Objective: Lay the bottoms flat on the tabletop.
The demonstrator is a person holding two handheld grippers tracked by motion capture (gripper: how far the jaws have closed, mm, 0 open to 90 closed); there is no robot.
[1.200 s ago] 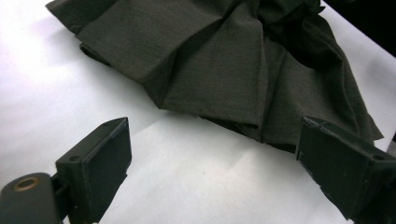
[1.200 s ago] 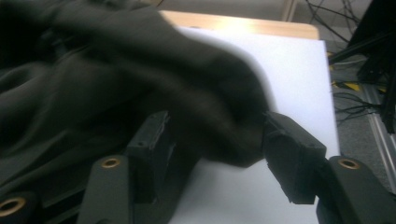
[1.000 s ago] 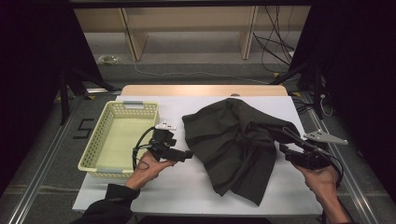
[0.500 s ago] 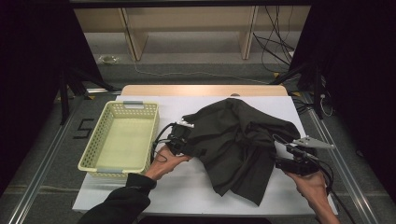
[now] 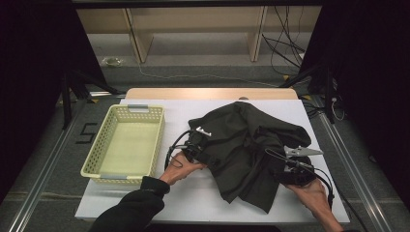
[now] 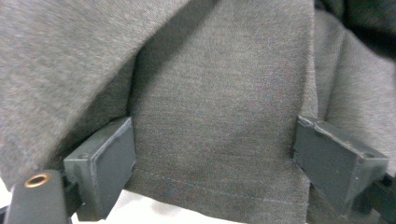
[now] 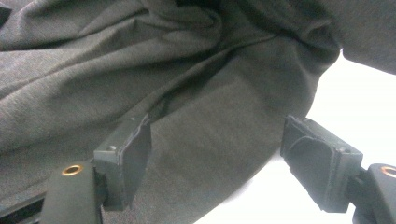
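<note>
Setting: white table top (image 5: 193,203) is sitting under a fixed overhead camera, dark curtains hanging at both sides and pale wooden shelving (image 5: 193,29) standing behind.
Near edge: a person's two forearms are coming in from the bottom, a dark sleeve (image 5: 130,210) covering the left one.
Left gripper (image 5: 196,147): it is lying against the left edge of the dark grey garment (image 5: 241,150); in the left gripper view a hemmed flap of the cloth (image 6: 219,130) is lying between its jaws, which are standing wide apart and have just been closing a little, the pads not yet pressing on the fabric.
Right gripper (image 5: 290,169): it is resting at the garment's right side, its grey plate showing on top; in the right gripper view the jaws are standing wide, one over the cloth (image 7: 196,140), the other over bare table, nothing pinched between them.
Garment: it is lying crumpled on the table's middle and right, a small white tag (image 5: 203,131) showing near its left fold.
Basket (image 5: 99,169): pale yellow plastic, it is sitting on the table's left side, just beside the left hand (image 5: 181,166) and apart from the garment.
Far: cables (image 5: 285,43) are trailing across the floor beyond the table.
</note>
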